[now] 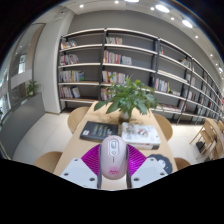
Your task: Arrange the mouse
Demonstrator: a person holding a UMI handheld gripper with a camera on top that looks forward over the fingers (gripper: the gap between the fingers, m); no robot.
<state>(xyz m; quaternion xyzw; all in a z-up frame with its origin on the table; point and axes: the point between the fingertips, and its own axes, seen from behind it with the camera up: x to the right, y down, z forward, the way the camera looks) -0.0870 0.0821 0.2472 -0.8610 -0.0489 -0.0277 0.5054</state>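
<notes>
The gripper is up above the worktop, looking down its length toward the far wall. Jaws pinch a mouse: white and grey, with a dark wheel line down its middle, its long axis running away from the camera. The pink pads show at either side of the mouse body, pressed against its flanks. The mouse looks lifted clear of the worktop, though how far off the surface cannot be told.

The worktop is pale wood, long, and runs away from the jaws. Just beyond the mouse, to the left, lies a dark book, flat. To its right lies a magazine with a light printed cover, also flat, its near edge close to the right jaw. Behind both, at the far end of the worktop, stands a plant with broad green leaves, upright.

Chairs with rounded tan backs sit along the worktop's sides, left and right. More seating stands far right, near the wall.

Shelves fill the far wall and wrap round to the right, several tiers, holding rows of books with gaps between the groups. On the left is a glazed partition. There are ceiling lights overhead, on.
</notes>
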